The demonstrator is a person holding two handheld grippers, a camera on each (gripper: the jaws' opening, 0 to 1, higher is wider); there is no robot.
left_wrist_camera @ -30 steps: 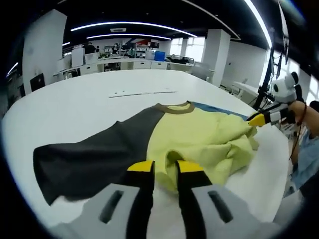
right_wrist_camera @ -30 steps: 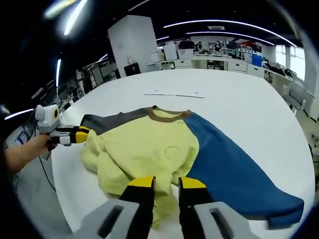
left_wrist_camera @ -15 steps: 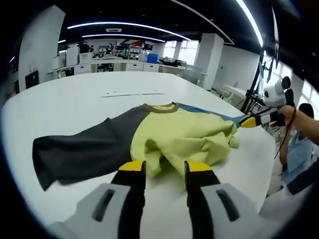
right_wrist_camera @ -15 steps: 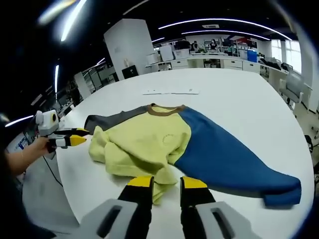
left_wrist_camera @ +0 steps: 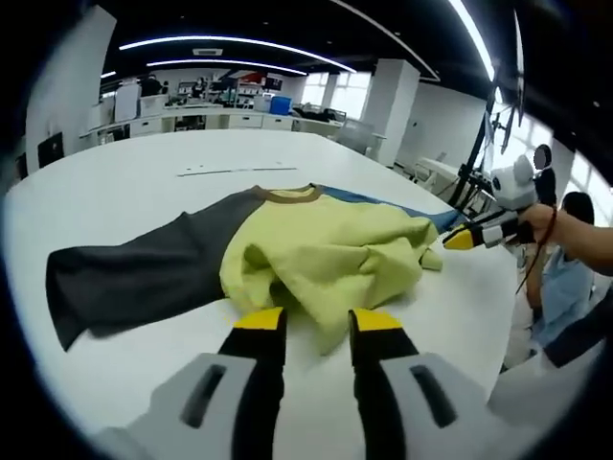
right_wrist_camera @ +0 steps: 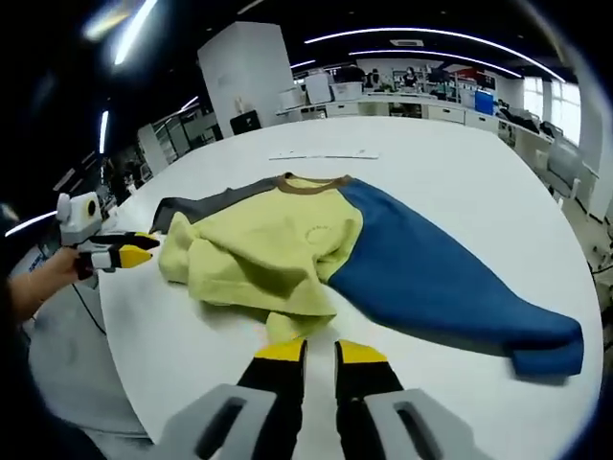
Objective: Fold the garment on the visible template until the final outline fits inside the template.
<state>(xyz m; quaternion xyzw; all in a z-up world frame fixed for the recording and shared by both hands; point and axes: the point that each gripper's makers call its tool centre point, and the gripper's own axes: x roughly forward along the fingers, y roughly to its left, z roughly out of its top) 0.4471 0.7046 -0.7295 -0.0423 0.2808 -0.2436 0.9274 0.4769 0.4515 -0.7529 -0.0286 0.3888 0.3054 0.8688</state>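
sweatshirt (right_wrist_camera: 316,254): soft knit, yellow body bunched in folds, charcoal + blue sleeves flat on white round table (right_wrist_camera: 460,182) | left hand-held gripper (left_wrist_camera: 304,323): jaws apart, empty, at yellow hem | right hand-held gripper (right_wrist_camera: 320,353): narrow gap, empty, at hem

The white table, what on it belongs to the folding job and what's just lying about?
Job:
- garment, yellow body bunched, grey and blue sleeves spread
- left gripper
- right gripper

Lying about:
- thin flat strips on the white table beyond the collar
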